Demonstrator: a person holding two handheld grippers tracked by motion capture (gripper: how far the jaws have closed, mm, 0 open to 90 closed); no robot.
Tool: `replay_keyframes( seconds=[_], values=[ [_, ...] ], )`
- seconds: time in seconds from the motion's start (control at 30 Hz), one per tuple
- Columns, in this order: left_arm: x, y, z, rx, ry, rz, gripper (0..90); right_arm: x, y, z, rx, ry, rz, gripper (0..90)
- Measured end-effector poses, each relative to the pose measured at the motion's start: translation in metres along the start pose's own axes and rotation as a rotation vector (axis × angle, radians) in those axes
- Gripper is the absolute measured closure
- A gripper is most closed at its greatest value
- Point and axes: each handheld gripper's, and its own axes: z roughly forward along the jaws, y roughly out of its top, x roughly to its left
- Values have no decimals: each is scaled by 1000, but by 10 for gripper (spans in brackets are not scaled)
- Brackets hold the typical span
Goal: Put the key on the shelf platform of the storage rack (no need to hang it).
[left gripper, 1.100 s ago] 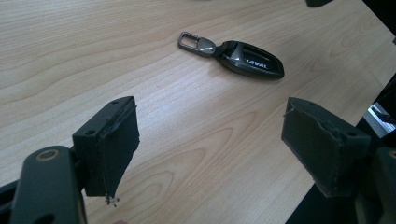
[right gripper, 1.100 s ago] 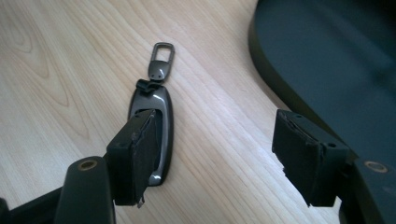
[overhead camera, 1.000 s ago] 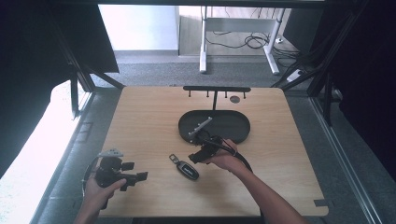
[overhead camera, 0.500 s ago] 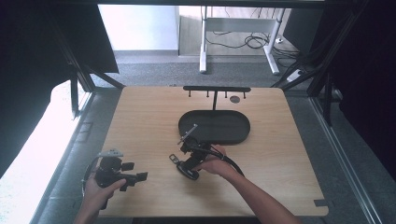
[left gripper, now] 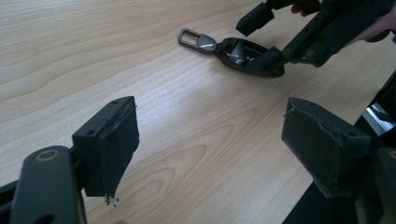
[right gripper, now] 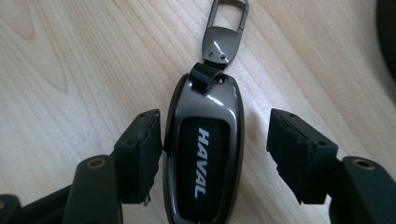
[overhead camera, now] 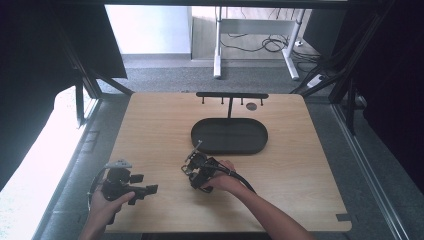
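Lengthwise between right hand-held gripper jaws: key fob, clip outward.

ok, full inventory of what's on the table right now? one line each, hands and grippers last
table: 1, light wood, centre of high view
tray: 1, black, oval, table's far middle
rack: 1, black bar on a post, behind the tray
key fob: 1, dark glossy, lettered HAVAL, metal clip, flat on the table between the right gripper's jaws
left gripper: 1, black, open, near left table edge
right gripper: 1, black, open around the fob
hands: 2, one per gripper
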Motion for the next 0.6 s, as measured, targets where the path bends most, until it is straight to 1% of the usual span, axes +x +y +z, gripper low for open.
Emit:
replay_keyframes(
  seconds=[0.13, 0.2, 0.3, 0.33, 0.4, 0.43, 0.53, 0.6],
  values=[
    [1, -1, 1, 9, 0, -4, 191, 1, 1, 4, 6, 1, 0, 382],
    [2, -1, 1, 10, 2, -4, 191, 2, 2, 7, 19, 3, 10, 413],
    [2, -1, 0, 3, 6, -4, 191, 3, 3, 9, 16, -9, -1, 463],
    [2, -1, 0, 3, 6, -4, 192, 3, 3, 9, 16, -9, -1, 463],
    [1, 0, -2, -23, 11, -3, 195, 3, 4, 9, 18, -20, -2, 482],
    [1, 0, -3, -26, 11, -3, 194, 2, 4, 9, 19, -22, -3, 484],
    [2, 0, -2, -23, 13, -5, 194, 2, 4, 8, 18, -24, -1, 490],
    [2, 0, -2, -20, 14, -6, 194, 2, 4, 9, 9, -25, 18, 491]
  ],
)
